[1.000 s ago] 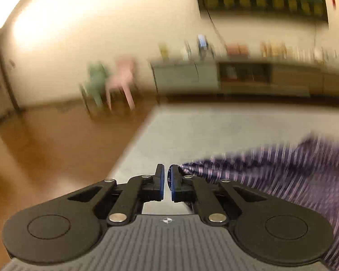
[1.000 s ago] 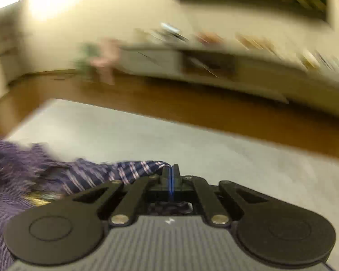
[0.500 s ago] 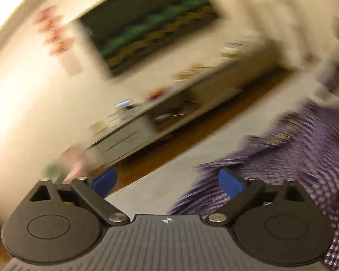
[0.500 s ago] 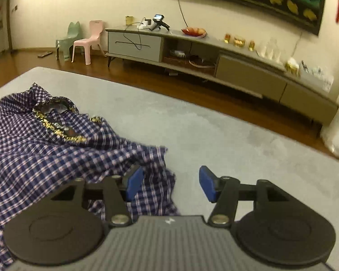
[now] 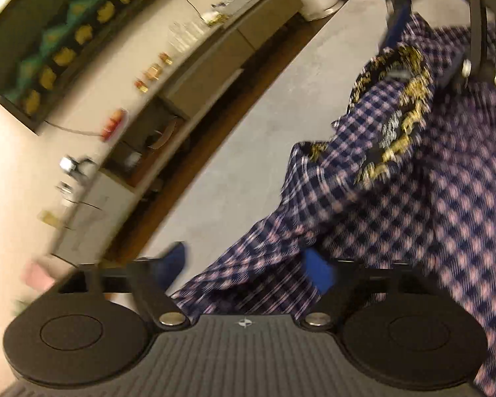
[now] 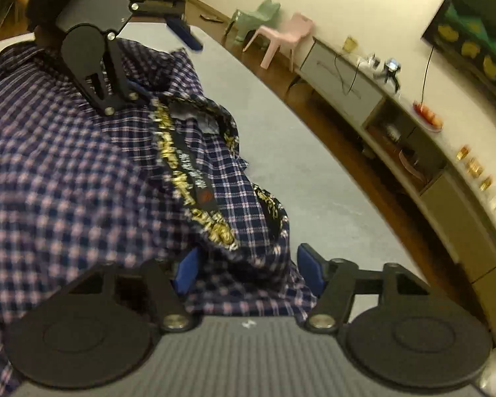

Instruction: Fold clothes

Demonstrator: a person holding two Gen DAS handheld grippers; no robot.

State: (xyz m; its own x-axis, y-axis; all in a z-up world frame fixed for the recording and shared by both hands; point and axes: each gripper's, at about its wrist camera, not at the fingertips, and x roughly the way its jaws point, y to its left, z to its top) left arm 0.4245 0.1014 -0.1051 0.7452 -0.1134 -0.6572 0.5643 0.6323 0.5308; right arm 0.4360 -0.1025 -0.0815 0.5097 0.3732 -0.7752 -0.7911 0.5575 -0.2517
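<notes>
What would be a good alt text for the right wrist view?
The right gripper straddles a bunched fold of a navy plaid shirt near its gold-lettered collar band, jaws apart, on a grey surface. The left gripper meets the shirt farther back; a pink chair stands behind.

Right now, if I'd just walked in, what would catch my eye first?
The blue checked shirt, crumpled on the grey surface, its gold-lettered collar band facing up. Both hand-held grippers, left gripper and right gripper, straddle shirt folds near that collar. Behind, a pink chair stands beside a long cabinet.
</notes>
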